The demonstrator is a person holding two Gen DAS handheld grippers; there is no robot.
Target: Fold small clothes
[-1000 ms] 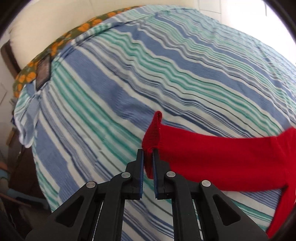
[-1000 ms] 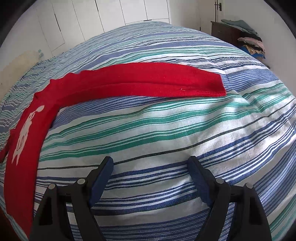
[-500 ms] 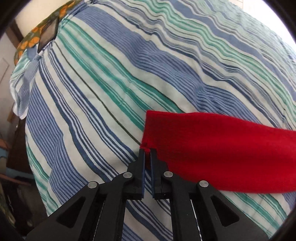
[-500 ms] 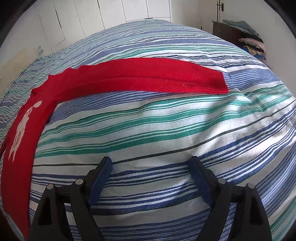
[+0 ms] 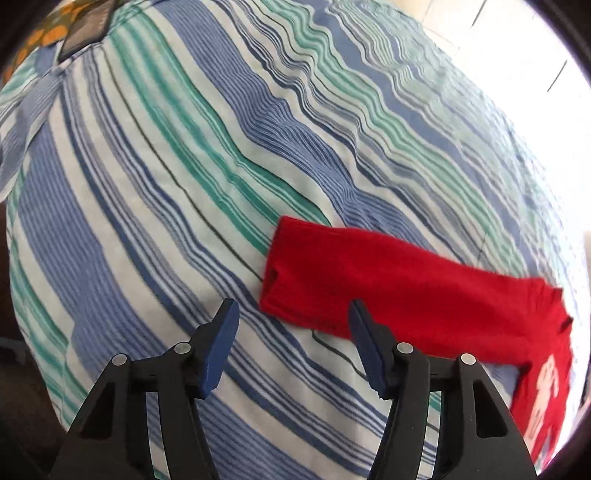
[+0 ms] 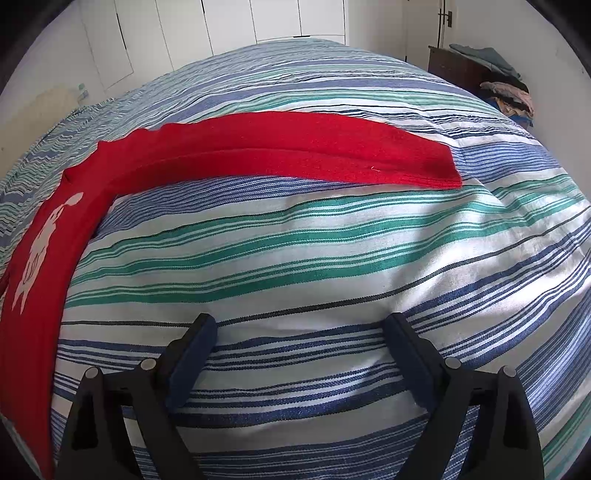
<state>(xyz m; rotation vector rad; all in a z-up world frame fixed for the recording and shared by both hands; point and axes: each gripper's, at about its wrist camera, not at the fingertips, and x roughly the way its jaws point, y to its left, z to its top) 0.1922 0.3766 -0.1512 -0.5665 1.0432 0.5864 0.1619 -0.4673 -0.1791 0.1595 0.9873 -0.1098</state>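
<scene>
Red knit cloth lies flat on the striped bedcover [image 5: 155,206]: a small sweater [image 5: 413,288] with one sleeve stretched out toward the left gripper [image 5: 291,317]. The cuff [image 5: 284,280] of that sleeve sits just ahead of the gripper, between the lines of its two fingers, and its far edge gapes a little at one fold. The left gripper's jaws stand wide apart and hold nothing; the blue pads [image 5: 221,343] hang above the cover, the right-hand one overlapping the sleeve's lower edge in the picture, though contact cannot be told. White lettering on the body of the sweater shows at the lower right of this view.

From the right wrist, the same sweater [image 6: 280,147] runs in a long band across the bed, its other sleeve ending in a ribbed cuff [image 6: 439,173] on the right, well ahead of the right gripper [image 6: 299,328]. The body curves down the left edge, carrying a white figure print [image 6: 40,251]. The right gripper is likewise spread wide and empty, over bare striped cover [image 6: 332,258], well apart from the cloth.

Beyond the bed stand white cupboard doors [image 6: 229,22], and a dark dresser [image 6: 458,66] with a heap of clothes [image 6: 506,92] beside it. At the top left of the left view, an orange-patterned pillow [image 5: 33,40] peeks from the bed's edge.
</scene>
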